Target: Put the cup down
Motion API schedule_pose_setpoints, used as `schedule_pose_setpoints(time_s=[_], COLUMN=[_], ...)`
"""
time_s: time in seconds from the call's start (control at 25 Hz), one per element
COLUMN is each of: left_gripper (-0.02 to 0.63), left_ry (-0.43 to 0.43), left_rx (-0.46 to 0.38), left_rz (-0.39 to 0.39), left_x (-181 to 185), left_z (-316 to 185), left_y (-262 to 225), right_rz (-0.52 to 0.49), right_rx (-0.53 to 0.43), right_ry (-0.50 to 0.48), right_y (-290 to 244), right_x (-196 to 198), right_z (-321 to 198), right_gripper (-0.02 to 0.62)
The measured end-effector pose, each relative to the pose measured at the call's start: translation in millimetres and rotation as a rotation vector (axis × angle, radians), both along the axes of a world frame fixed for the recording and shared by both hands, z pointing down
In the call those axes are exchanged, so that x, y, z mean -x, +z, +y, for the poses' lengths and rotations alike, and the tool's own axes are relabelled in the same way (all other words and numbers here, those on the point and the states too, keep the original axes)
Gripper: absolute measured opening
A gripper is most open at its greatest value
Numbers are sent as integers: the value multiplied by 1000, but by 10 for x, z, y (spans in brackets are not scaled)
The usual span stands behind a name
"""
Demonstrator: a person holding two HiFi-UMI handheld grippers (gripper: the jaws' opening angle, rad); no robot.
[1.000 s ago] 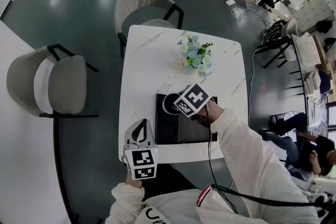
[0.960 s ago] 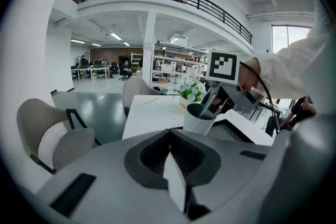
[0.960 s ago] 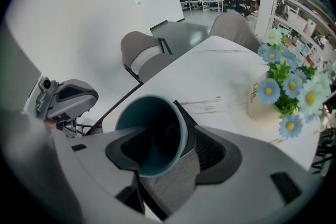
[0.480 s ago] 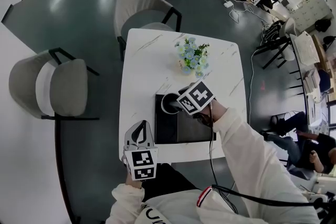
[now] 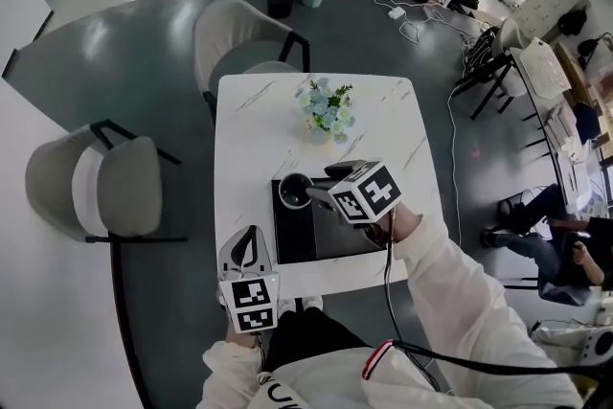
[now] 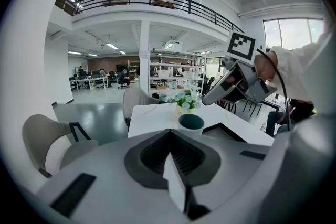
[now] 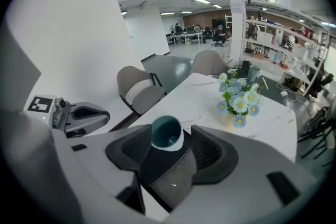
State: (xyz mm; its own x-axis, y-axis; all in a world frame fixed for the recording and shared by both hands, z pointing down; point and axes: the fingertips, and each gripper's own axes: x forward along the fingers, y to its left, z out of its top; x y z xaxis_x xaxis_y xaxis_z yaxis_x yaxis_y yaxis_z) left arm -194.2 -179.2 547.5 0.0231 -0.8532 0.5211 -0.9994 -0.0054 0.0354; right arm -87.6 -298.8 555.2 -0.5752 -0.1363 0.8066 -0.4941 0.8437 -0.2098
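Now: right gripper (image 5: 321, 189) jaws just opened wide, gripping nothing; cup (image 5: 292, 191) stands upright on black mat (image 5: 335, 239) just below their tips. Left gripper (image 5: 249, 239) jaws together, cup well ahead.

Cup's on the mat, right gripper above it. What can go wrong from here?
The right gripper, jaws just opened with nothing gripped, hangs close above the cup: a sideways swing could clip its rim and tip it. Cup stands at the mat corner: a nudge could slide it off.
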Motion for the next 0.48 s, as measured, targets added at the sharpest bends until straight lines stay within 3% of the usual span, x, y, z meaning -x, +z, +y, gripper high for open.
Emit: schedule_pose_setpoints(time_s=[0.48], left_gripper=[9], left_ry=[47], left_rx=[-44], left_rz=[-52], left_x=[-364], left_z=[182], left_y=[-362], right_rz=[-172], right_rx=[-97], right_ry=[177], right_y=[-574], right_x=[-724], right_z=[344], right_gripper=[232])
